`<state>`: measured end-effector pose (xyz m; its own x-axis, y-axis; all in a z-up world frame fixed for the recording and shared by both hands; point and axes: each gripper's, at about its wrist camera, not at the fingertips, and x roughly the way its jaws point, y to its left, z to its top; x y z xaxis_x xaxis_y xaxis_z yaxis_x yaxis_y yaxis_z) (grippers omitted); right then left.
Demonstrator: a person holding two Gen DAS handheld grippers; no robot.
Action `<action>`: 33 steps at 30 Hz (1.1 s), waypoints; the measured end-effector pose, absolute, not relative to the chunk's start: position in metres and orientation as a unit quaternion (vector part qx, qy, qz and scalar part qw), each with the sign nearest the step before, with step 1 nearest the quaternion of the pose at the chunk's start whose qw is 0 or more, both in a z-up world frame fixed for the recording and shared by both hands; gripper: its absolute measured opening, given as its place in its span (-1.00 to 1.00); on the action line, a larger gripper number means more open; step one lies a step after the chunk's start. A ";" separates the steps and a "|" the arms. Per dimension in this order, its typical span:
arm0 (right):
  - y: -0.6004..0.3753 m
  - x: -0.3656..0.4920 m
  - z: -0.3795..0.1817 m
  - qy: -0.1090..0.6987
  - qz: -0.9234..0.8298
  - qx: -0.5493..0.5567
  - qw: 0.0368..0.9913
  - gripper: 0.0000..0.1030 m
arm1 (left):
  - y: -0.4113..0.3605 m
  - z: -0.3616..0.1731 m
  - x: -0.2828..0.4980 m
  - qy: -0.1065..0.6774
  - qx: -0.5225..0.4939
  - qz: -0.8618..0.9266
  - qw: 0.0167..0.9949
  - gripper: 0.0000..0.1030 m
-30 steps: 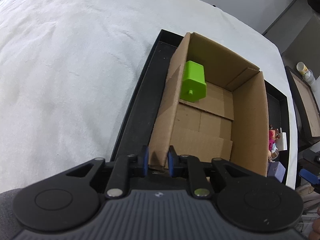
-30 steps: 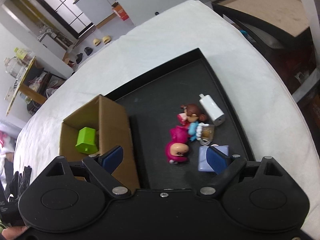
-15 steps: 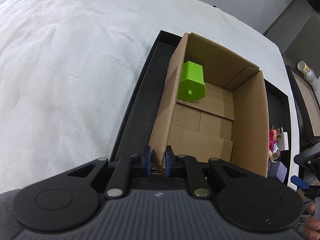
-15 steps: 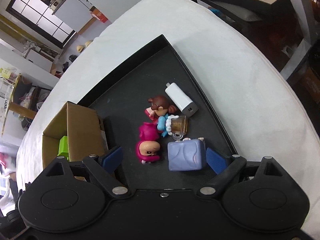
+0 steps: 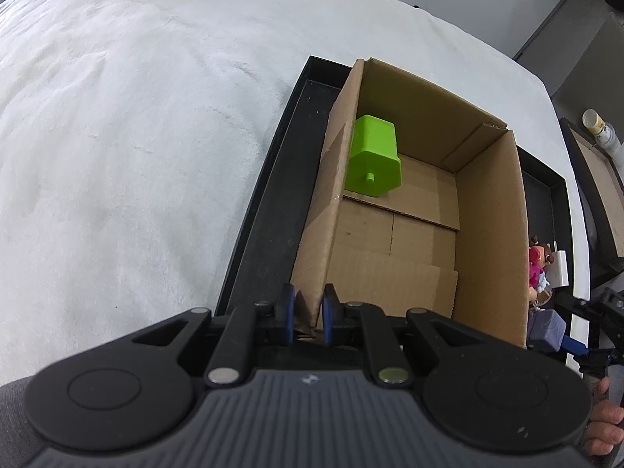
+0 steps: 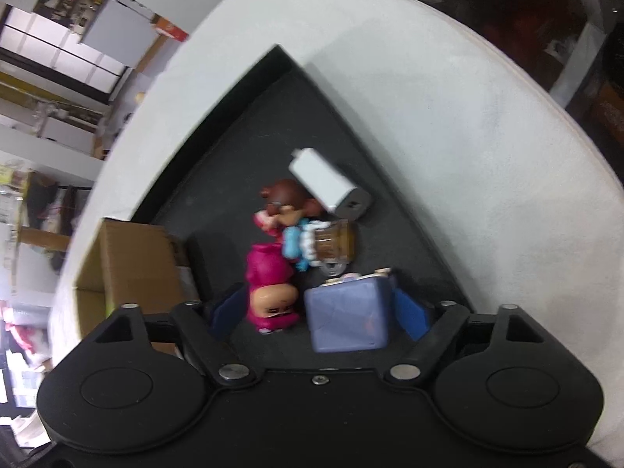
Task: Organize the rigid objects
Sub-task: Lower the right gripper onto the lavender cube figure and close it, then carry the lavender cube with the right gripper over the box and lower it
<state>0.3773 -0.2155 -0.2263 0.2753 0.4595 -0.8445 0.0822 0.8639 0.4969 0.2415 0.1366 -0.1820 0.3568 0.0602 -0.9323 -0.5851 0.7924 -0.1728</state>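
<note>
R claw (image 6: 318, 314) dropped, closing; purple block (image 6: 347, 318) btwn pads, untouched.

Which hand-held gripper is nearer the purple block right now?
Right. The right hand-held gripper straddles the purple block on the black tray, jaws closing. The left hand-held gripper is clamped on the cardboard box wall, across the box from it.

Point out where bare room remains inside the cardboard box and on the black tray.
Inside the cardboard box, the floor is bare except for the green block against its far left wall. On the black tray, the stretch between box and pink figure is bare; figures, white charger and blue block crowd together.
</note>
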 end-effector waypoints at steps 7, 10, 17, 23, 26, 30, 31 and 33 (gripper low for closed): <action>-0.199 0.377 -0.234 0.600 0.105 0.158 0.777 0.02 | 0.136 -0.184 0.243 0.531 -0.246 0.206 0.784 -0.74; -0.193 0.373 -0.229 0.597 0.111 0.131 0.783 -0.03 | 0.137 -0.184 0.244 0.532 -0.248 0.204 0.784 -0.74; -0.196 0.366 -0.215 0.583 0.115 0.132 0.793 -0.09 | 0.139 -0.184 0.241 0.529 -0.254 0.199 0.785 -0.74; -0.193 0.357 -0.199 0.569 0.121 0.134 0.802 -0.09 | 0.140 -0.184 0.241 0.528 -0.255 0.198 0.786 -0.74; -0.190 0.355 -0.187 0.560 0.128 0.137 0.807 -0.09 | 0.141 -0.184 0.241 0.528 -0.259 0.195 0.785 -0.74; -0.184 0.349 -0.167 0.544 0.137 0.137 0.816 -0.09 | 0.142 -0.184 0.240 0.527 -0.260 0.191 0.786 -0.73; -0.182 0.347 -0.162 0.541 0.139 0.137 0.818 -0.09 | 0.143 -0.184 0.240 0.527 -0.260 0.189 0.787 -0.73; -0.179 0.344 -0.153 0.535 0.144 0.137 0.821 -0.09 | 0.144 -0.184 0.239 0.527 -0.262 0.187 0.787 -0.73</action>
<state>0.3443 -0.1795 -0.1531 0.3872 0.3825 -0.8389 -0.0899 0.9212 0.3785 0.2391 0.1435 -0.1838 0.3755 0.0171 -0.9266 -0.5700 0.7926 -0.2164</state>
